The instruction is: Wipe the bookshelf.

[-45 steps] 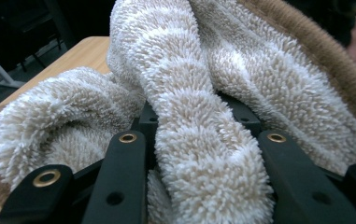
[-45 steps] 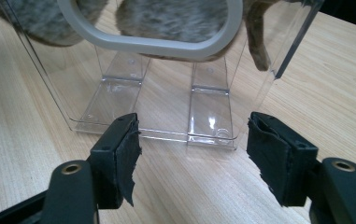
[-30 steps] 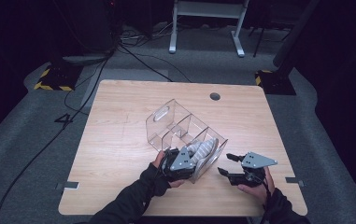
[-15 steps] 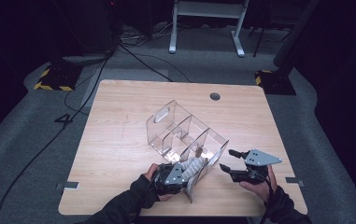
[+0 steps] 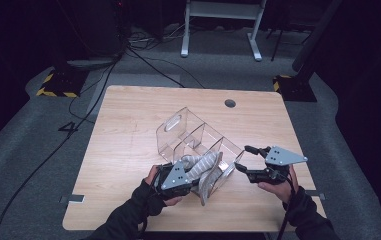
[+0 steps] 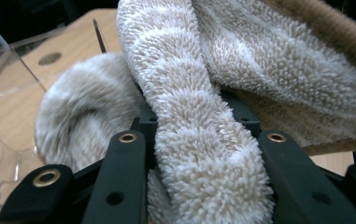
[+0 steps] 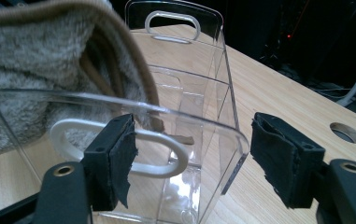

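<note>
A light wooden table carries the work, and its far edge has a small round hole, just right of the middle. Beyond that far edge a white metal stand rests its two feet on the grey carpet. Off the far left corner sits a patch of yellow-and-black hazard tape, and a second striped patch lies off the far right corner. Black cables snake over the floor from the dark back, and one long cable runs down past the left edge. A painted number 4 marks the carpet left of the table. Small metal brackets stick out at the near corners.
</note>
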`<state>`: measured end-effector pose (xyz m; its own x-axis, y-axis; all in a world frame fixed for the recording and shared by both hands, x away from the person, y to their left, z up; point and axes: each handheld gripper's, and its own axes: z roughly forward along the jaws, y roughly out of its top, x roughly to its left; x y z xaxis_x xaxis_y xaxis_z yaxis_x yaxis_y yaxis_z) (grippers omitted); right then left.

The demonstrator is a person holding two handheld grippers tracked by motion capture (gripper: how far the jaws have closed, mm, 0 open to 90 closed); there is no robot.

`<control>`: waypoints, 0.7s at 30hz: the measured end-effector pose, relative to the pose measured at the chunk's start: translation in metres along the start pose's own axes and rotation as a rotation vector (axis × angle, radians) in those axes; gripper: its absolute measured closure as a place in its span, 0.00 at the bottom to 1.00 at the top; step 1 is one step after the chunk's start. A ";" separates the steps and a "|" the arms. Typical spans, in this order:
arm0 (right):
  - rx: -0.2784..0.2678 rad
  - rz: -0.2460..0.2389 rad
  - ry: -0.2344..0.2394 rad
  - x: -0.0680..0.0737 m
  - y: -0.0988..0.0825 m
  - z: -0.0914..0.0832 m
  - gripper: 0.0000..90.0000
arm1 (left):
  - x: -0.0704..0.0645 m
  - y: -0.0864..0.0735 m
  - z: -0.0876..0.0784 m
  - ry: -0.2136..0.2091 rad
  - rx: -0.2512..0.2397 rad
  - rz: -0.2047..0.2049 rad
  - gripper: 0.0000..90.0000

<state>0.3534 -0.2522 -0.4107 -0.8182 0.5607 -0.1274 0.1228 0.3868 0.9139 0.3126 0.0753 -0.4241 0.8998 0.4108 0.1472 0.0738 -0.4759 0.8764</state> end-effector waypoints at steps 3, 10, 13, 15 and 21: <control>0.010 -0.007 0.009 -0.005 0.001 0.003 0.33 | 0.004 0.000 0.006 -0.001 0.004 -0.014 0.74; 0.003 -0.020 0.041 -0.004 0.001 0.006 0.34 | 0.011 -0.018 0.019 -0.021 0.093 -0.035 0.74; 0.002 -0.039 0.055 -0.001 0.003 0.005 0.36 | 0.013 -0.034 0.022 -0.037 0.172 -0.055 0.75; 0.000 -0.058 0.064 0.002 0.004 0.005 0.37 | 0.012 -0.047 0.026 -0.048 0.219 -0.078 0.74; 0.011 -0.112 0.089 0.010 0.011 0.007 0.38 | 0.015 -0.058 0.023 -0.062 0.223 -0.113 0.74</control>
<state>0.3505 -0.2375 -0.4049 -0.8735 0.4467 -0.1934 0.0337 0.4518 0.8915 0.3313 0.0908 -0.4829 0.9046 0.4258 0.0195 0.2624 -0.5924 0.7617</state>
